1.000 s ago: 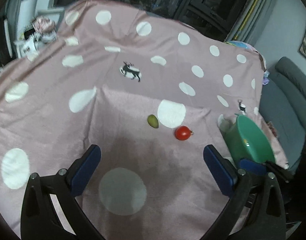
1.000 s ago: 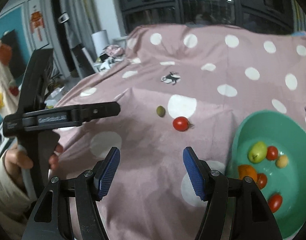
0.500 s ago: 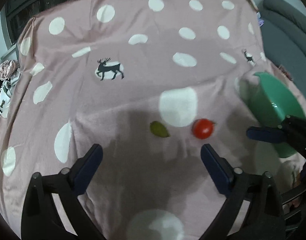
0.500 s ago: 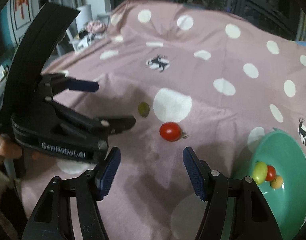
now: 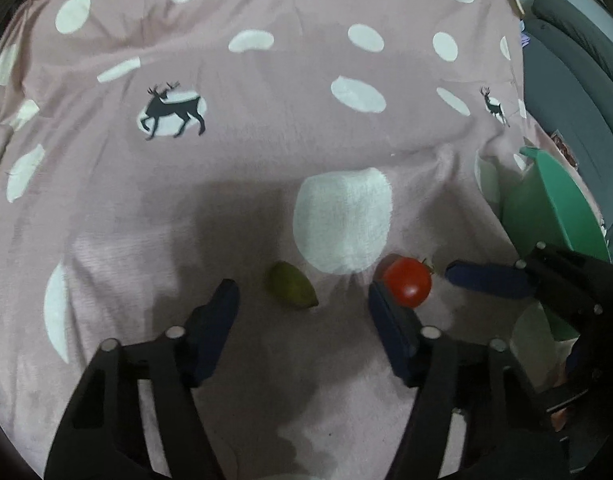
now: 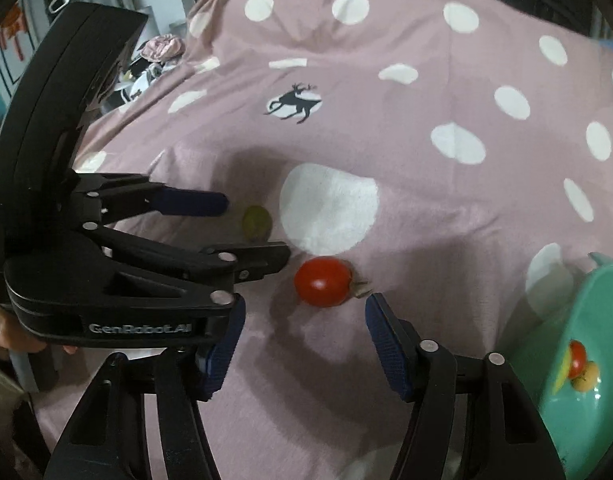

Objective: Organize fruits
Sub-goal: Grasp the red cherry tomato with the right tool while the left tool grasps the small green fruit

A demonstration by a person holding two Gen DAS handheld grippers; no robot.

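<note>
A small green fruit (image 5: 292, 290) lies on the pink dotted cloth, between the open jaws of my left gripper (image 5: 302, 294); it also shows in the right wrist view (image 6: 257, 222). A red tomato (image 5: 407, 282) lies just right of the left gripper's right finger. In the right wrist view the tomato (image 6: 323, 287) sits just ahead of my open right gripper (image 6: 304, 314). The left gripper (image 6: 250, 224) reaches in from the left there. A green bowl (image 6: 578, 396) at the right holds several small fruits; it also shows in the left wrist view (image 5: 554, 212).
The pink cloth (image 5: 266, 80) with white dots covers the whole table. A grey sofa (image 5: 578, 80) stands beyond the table's right edge. Clutter (image 6: 154, 60) lies at the far left end of the table.
Both grippers have moved forward and down toward the fruits. The left gripper now straddles the green fruit; the right gripper has come close behind the tomato.
</note>
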